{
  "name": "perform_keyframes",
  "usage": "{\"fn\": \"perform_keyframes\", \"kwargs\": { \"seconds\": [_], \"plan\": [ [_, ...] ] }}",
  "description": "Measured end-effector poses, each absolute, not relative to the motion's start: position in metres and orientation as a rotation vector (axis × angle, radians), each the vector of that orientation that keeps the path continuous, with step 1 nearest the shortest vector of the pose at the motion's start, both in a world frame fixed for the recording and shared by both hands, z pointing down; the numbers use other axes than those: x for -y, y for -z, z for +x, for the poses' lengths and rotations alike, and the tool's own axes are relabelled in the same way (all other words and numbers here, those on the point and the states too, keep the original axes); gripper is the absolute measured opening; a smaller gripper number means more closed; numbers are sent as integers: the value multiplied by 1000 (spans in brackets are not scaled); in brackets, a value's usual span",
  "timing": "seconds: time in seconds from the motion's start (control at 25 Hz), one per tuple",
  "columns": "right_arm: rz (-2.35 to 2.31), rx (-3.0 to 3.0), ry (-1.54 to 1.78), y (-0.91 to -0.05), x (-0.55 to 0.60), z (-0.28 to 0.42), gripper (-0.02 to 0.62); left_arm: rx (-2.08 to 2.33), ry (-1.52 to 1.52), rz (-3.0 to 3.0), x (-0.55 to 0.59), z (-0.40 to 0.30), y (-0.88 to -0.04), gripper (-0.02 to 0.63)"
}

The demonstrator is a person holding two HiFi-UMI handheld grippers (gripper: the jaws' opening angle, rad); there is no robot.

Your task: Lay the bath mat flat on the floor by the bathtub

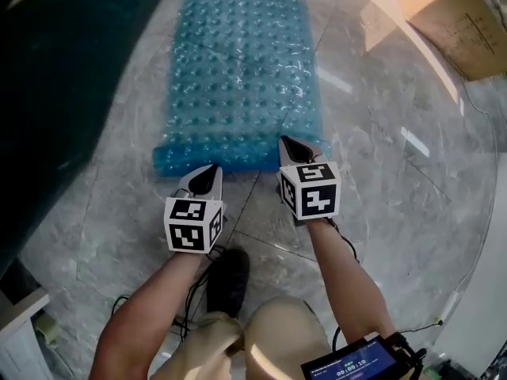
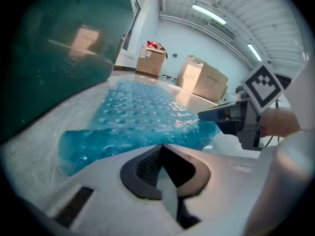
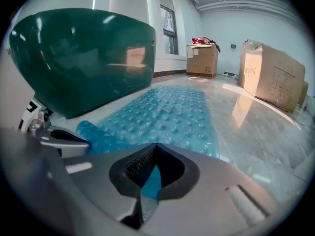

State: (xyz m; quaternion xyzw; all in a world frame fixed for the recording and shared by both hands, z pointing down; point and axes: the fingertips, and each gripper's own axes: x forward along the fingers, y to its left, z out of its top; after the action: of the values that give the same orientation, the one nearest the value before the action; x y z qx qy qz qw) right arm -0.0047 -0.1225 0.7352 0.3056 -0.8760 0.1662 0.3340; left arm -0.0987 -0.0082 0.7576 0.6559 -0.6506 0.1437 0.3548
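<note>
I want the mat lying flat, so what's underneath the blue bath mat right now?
The grey stone floor runs under the bath mat, mostly flat beside the dark green bathtub. Its near edge curls up. Anything directly beneath is covered by the mat.

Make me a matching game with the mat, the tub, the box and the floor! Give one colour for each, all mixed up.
Things:
1. mat
2. tub
3. box
4. floor

Colours:
A. grey
B. blue
C. brown
D. dark green

Pairs: 1-B, 2-D, 3-C, 4-A
</note>
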Motion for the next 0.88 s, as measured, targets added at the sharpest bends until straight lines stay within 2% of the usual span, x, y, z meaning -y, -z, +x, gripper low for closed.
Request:
{"fn": "perform_keyframes", "kwargs": {
  "seconds": [0.2, 0.6, 0.88],
  "plan": [
    [792, 2260, -438, -744, 100, 12, 9, 1760, -217, 1584, -16, -111, -734, 8],
    [679, 2267, -470, -738, 36, 45, 9, 1796, -361, 1576, -25, -114, -743, 8],
    [761, 2288, -452, -723, 57, 54, 9, 1740, -249, 1532, -70, -87, -752, 6]
  ]
}}
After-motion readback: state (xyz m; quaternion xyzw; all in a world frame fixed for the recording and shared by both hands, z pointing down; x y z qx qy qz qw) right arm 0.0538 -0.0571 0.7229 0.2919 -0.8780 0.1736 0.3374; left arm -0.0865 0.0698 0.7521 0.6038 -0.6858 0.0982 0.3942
